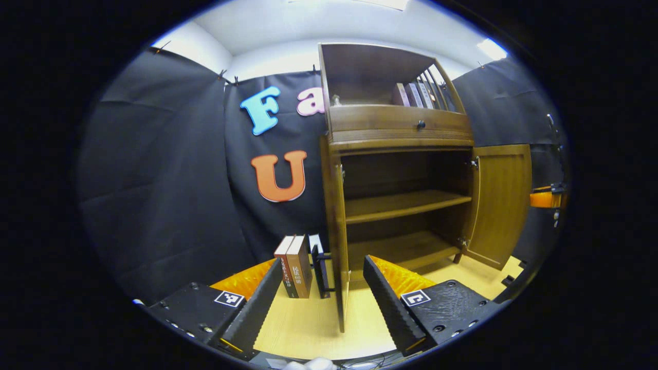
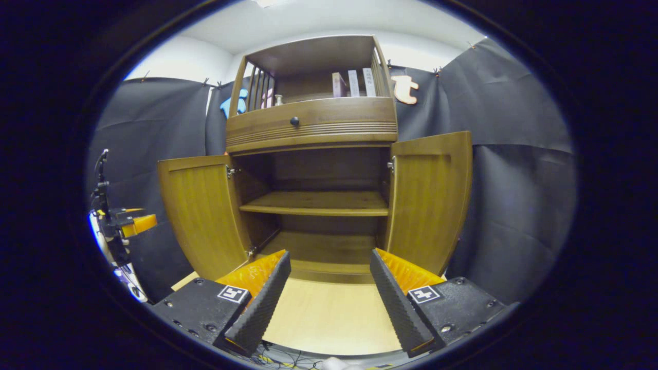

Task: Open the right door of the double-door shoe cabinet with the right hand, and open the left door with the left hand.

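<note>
Your left gripper (image 1: 323, 303) sits at the bottom of the left gripper view with its fingers spread wide apart and nothing between them but the pale wooden tabletop (image 1: 308, 329). Just ahead of it, a little right of centre, the left door (image 1: 335, 236) of the shoe cabinet (image 1: 401, 128) stands swung out edge-on toward you, its lower corner reaching down between your two fingers without touching either. The right door (image 1: 501, 203) hangs open at the right of that frame. Between the doors you see the bare middle shelf (image 1: 401, 203) and the cabinet floor below it. A few upright books (image 1: 294, 266) stand on the table just left of the left door, at lower centre. Up top, the drawer with a dark knob (image 1: 421, 124) runs across the cabinet, and more books (image 1: 414, 95) stand in the open upper compartment. Your right gripper (image 2: 329, 300) is at the bottom of the right gripper view, likewise parted wide and holding nothing, facing the cabinet almost squarely from a short way back. There both doors stand open, one to the left of centre (image 2: 203, 210) and one to the right of centre (image 2: 429, 198). At the far left edge of that frame you can make out the other gripper (image 2: 121, 226), too small to judge.
</note>
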`<act>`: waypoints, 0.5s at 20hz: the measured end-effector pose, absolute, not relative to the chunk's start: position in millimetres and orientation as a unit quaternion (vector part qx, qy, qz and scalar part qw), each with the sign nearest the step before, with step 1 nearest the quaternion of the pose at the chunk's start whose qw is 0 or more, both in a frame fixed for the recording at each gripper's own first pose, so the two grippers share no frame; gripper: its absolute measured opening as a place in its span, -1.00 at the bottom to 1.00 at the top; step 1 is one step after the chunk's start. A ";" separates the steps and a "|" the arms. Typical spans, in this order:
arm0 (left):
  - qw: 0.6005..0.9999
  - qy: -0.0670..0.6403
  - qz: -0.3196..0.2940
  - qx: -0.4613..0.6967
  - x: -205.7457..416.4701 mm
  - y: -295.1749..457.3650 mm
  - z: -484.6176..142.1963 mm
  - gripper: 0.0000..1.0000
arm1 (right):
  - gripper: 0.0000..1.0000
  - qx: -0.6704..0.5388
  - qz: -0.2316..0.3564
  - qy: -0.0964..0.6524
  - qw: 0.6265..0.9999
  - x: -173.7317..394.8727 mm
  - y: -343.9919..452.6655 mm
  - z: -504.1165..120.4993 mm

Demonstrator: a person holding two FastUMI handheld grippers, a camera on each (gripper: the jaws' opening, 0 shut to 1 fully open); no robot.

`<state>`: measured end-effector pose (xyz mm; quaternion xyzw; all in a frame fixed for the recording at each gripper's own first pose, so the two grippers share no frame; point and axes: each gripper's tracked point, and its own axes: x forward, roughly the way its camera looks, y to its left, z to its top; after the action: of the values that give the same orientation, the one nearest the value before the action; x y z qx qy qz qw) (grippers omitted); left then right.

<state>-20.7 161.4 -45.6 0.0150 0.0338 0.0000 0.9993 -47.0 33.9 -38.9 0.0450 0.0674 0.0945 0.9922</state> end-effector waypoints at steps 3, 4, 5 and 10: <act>0.999 0.025 0.018 -0.033 -29.4 114.6 -14.6 1.00 | 0.96 0.054 0.091 0.050 0.993 -52.1 11.7 -24.3; 0.999 0.018 0.026 -0.035 -31.6 101.2 -5.9 1.00 | 0.96 0.055 0.090 0.043 0.993 -54.0 3.4 -20.1; 0.999 0.012 0.039 -0.030 -35.5 91.5 2.8 1.00 | 0.96 0.057 0.087 0.040 0.994 -55.0 -4.7 -17.8; 0.999 0.022 0.038 -0.024 -43.1 12.8 2.5 0.90 | 0.98 0.065 0.076 0.034 0.994 -61.3 -38.8 -16.4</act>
<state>-43.1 12.8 2.5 -0.0241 0.0215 0.0377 0.9988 -61.3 -38.8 -16.4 0.0647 0.0344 0.0757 0.9944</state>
